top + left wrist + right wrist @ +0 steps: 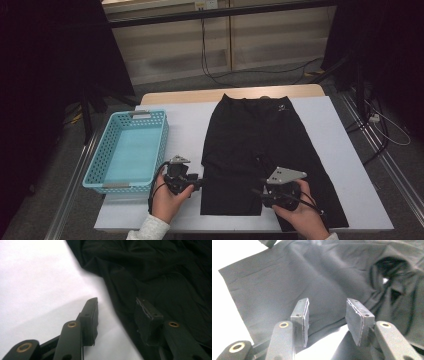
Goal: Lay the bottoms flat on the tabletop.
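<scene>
On the white worktop (185, 125) a pair of black fabric shorts (260, 145) lies spread flat beside an empty turquoise plastic basket (107, 172). Left tongs (195, 184) and right tongs (261, 191) both stand part-open at the near hem, gripping nothing. Folding and basketing look still ahead.

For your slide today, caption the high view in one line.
Two handheld grippers with jaws apart at the near hem of black shorts, beside a blue basket.

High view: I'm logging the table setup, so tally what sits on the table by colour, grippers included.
Black shorts: 1
Turquoise basket: 1
Black grippers, left gripper and right gripper: 2
Total: 4
</scene>
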`<state>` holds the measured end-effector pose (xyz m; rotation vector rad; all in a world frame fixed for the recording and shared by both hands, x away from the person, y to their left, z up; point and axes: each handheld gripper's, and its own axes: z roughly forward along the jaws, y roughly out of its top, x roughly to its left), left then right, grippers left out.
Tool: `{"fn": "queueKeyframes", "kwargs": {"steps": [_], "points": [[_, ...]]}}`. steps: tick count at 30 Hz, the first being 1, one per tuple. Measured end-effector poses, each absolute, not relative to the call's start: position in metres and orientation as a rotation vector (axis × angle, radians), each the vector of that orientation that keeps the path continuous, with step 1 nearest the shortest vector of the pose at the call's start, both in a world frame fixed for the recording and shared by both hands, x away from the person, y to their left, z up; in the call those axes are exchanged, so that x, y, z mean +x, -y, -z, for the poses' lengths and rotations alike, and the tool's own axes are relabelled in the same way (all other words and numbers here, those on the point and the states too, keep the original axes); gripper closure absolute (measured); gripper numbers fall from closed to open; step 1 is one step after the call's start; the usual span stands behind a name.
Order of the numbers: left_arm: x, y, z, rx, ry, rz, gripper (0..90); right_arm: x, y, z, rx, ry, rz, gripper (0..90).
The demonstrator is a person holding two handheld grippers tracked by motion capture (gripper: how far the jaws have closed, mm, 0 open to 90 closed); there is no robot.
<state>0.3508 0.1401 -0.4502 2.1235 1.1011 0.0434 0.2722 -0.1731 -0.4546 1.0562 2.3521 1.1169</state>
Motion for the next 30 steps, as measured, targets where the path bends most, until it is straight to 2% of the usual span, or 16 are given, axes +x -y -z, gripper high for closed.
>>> {"fn": "queueKeyframes", "kwargs": {"steps": [6,8,12,16,21,30], "points": [[0.348,-0.135,0.452,2.116,-1.092,-0.038,55.7,0.269,0.172,0.463,1.062,-2.409,-1.070,53.6],[0.348,-0.134,0.452,2.119,-1.086,-0.025,58.4,0.270,0.171,0.463,1.052,-2.413,-1.075,57.3],[0.346,-0.131,0.452,2.129,-1.074,-0.017,63.1,0.269,0.171,0.463,1.038,-2.429,-1.087,74.9],[0.343,-0.127,0.453,2.127,-1.083,-0.018,72.6,0.268,0.172,0.463,1.042,-2.442,-1.099,86.2],[0.344,-0.127,0.454,2.133,-1.113,0.051,88.1,0.267,0.172,0.462,1.048,-2.452,-1.107,87.7],[0.344,-0.138,0.447,2.148,-1.151,0.131,90.0,0.264,0.168,0.460,1.033,-2.487,-1.135,88.0]]}}
